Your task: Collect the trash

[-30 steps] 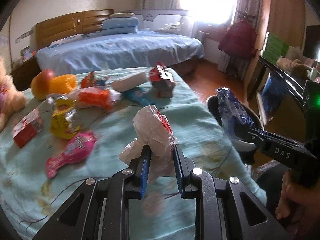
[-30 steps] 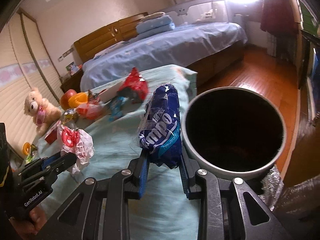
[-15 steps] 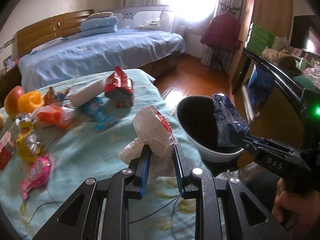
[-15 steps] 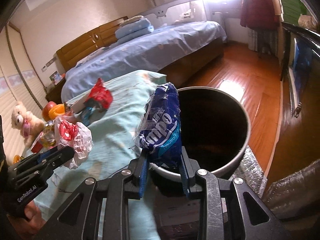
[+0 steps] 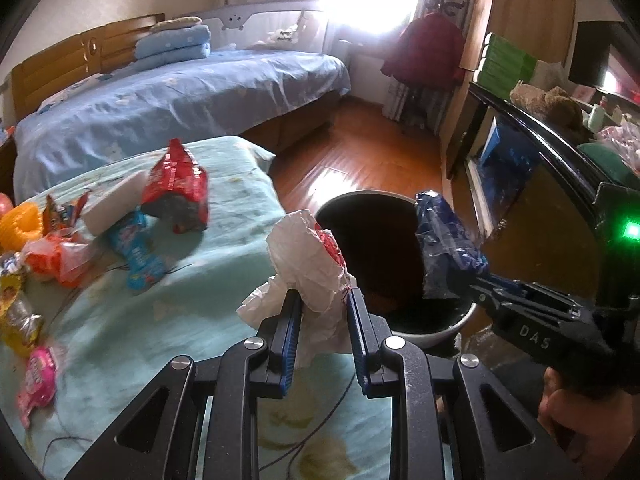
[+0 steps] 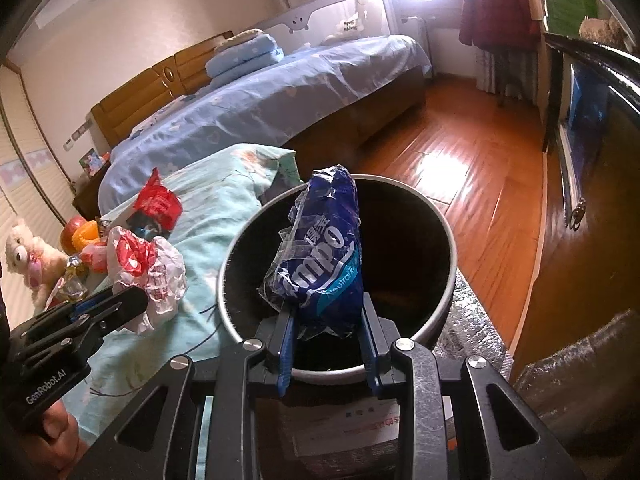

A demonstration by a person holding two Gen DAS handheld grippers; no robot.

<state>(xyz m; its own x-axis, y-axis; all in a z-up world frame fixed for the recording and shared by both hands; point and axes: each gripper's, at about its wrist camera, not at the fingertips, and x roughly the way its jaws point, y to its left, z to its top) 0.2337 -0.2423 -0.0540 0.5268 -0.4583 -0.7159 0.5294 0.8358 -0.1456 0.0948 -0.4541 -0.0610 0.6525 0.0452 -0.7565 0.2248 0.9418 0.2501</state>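
My right gripper (image 6: 326, 312) clamps a blue wrapper (image 6: 320, 256) over the bin (image 6: 448, 280); only the left view shows my left gripper (image 5: 320, 312) pinching white crumpled paper (image 5: 308, 264).

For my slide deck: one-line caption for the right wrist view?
Right claw holds a blue tissue pack over the trash bin.
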